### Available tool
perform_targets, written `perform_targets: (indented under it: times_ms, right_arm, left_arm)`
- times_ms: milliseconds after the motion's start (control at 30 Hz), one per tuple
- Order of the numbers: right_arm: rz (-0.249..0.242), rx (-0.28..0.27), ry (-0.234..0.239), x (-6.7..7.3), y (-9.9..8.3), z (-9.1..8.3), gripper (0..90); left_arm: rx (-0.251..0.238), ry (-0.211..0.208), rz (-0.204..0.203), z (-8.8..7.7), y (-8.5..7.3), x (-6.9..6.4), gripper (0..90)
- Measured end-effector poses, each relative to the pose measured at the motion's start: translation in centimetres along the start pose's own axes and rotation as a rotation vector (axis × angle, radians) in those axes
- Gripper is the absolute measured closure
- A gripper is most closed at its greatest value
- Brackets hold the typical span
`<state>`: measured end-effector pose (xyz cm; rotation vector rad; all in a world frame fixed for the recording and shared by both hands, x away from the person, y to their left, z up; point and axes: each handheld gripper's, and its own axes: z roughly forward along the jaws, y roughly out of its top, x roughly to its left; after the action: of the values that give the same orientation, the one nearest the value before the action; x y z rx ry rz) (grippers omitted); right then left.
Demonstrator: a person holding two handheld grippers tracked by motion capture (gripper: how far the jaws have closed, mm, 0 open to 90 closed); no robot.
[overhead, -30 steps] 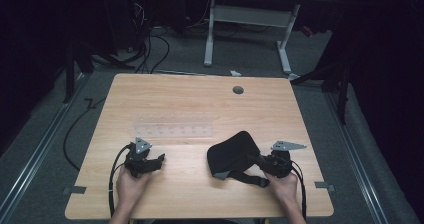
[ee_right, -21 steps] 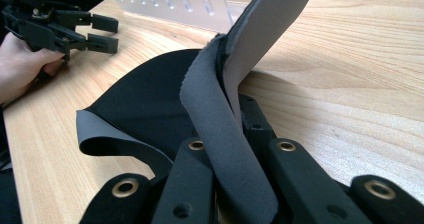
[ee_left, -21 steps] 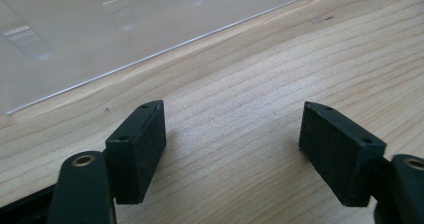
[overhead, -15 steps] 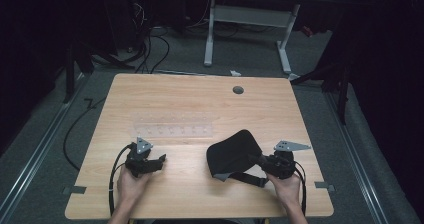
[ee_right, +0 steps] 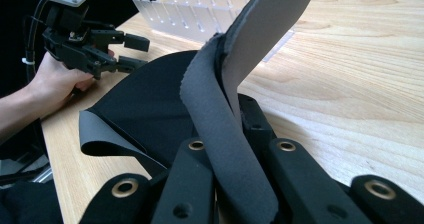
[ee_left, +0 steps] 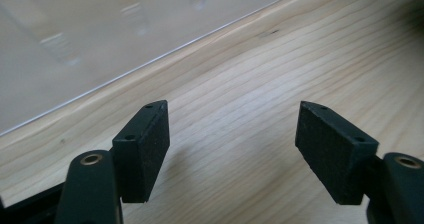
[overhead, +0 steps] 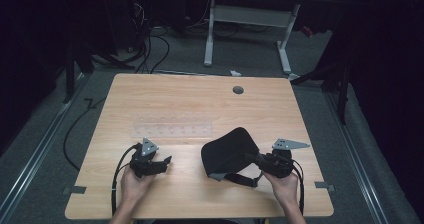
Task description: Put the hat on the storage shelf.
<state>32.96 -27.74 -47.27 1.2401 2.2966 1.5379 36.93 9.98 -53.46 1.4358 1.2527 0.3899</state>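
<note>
Item: black mat [overhead: 230,151], thin and floppy, near the front edge of the table [overhead: 260,109], right of centre, its right edge lifted and curling.
Right gripper [overhead: 261,160]: jaws clamped on that raised edge.
Left gripper [overhead: 162,162]: jaws wide apart, empty, resting near the front left, well apart from the mat.
Clear plastic rack [overhead: 172,126]: mid-table, just behind both.
Risks, as judged: the narrow pinch may slip; the limp mat could fold on itself or sweep against the rack.

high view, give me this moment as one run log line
left tongs: open, empty, over table | right tongs: shut on black cloth, edge lifted | clear rack: behind, untouched
</note>
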Motion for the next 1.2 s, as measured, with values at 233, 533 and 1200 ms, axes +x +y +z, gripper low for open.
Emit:
perform_targets:
  times_ms: [233, 533, 1200]
  right_arm:
    - [0.003, 0.0, 0.005, 0.3, 0.4, 0.2, 86.0]
    - [0.006, 0.011, 0.017, 0.7, 0.7, 0.7, 86.0]
    - [0.006, 0.046, 0.047, 1.4, 1.5, 1.7, 85.8]
  left_arm:
    - [0.018, -0.079, 0.041, -0.8, 0.0, -2.3, 30.0]
    - [-0.01, -0.205, 0.096, -2.0, 0.5, -5.7, 29.5]
    - [0.001, -0.319, 0.17, -2.2, 0.0, -8.5, 30.2]
